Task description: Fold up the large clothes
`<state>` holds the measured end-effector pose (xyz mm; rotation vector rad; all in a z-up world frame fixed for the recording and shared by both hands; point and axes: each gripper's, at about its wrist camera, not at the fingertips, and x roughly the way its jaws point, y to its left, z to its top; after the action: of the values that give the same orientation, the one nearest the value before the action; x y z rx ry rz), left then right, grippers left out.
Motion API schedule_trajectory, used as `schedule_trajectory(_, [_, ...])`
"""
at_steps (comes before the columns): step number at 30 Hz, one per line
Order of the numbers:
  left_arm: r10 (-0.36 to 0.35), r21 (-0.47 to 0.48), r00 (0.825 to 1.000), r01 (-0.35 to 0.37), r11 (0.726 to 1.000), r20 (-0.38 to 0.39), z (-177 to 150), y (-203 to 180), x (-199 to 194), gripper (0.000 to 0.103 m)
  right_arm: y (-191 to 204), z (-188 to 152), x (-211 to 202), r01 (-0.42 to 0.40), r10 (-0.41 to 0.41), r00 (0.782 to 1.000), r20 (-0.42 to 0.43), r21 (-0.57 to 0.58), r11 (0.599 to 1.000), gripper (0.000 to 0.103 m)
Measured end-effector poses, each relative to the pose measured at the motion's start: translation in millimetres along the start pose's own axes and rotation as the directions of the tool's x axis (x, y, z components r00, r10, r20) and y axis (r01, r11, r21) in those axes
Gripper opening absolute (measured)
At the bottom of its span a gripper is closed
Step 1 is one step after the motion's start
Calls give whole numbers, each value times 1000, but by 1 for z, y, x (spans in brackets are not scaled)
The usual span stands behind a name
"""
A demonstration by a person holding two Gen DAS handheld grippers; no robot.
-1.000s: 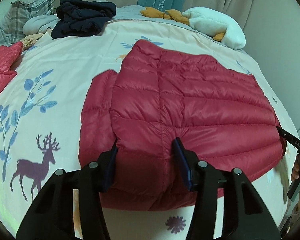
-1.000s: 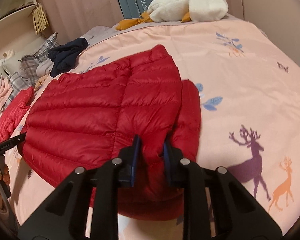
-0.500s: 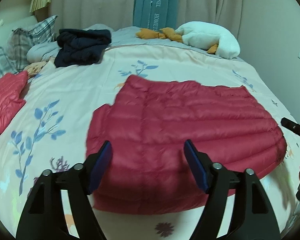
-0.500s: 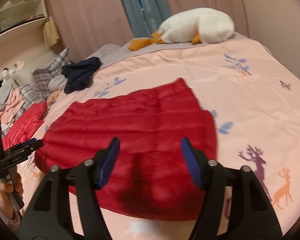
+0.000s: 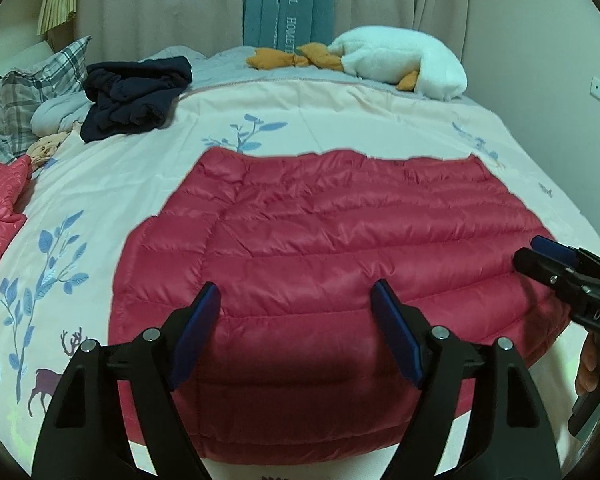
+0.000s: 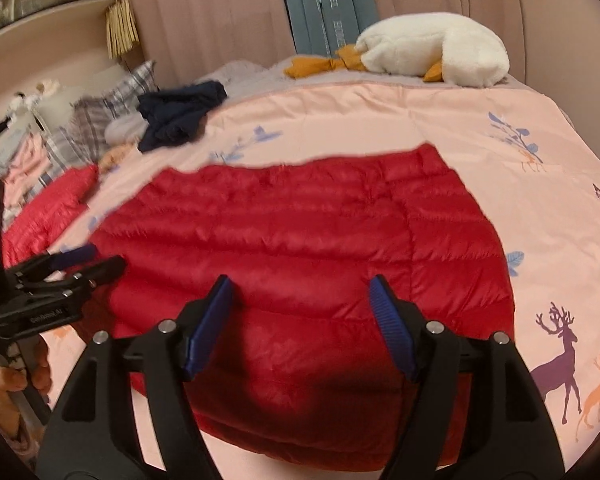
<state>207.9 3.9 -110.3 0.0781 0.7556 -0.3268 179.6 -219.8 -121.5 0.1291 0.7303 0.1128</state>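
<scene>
Red down jacket (image 5: 340,272) spread flat across the near half of the pink printed bedspread (image 5: 308,116), quilted side up, a narrower panel lapped along its left edge. Left gripper (image 5: 296,332) poised over the near hem, jaws spread wide, holding nothing. Right gripper (image 6: 300,320) likewise released and empty, hovering over the same near hem further right.

Risks from here, as judgement:
- Slippery, puffy shell: a shallow pinch likely to catch only the top layer, so the fold drags apart or slides out mid-lift.
- Uneven bites by the two grippers: hem likely to skew, giving a crooked fold.
- Trapped air in the down: fold likely to spring open unless pressed flat.
- Lapped left panel liable to flop loose if lifted too fast.
- Second red garment (image 5: 0,204) at the far left and dark bundle (image 5: 134,96) well apart, unlikely to interfere.
</scene>
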Motion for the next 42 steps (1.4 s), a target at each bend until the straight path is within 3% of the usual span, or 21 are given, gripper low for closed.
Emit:
schedule_trajectory(9, [3,7,999,-3,1000,-52,-8,-1,12,81,-1,-11,15,19,-20,997,-70,-20,1000,73])
schedule_trajectory(42, [30,-11,998,-31,999,-53,-15,16,-2,81,-28,-16,-5,56,-54,996,-66,29,998,73])
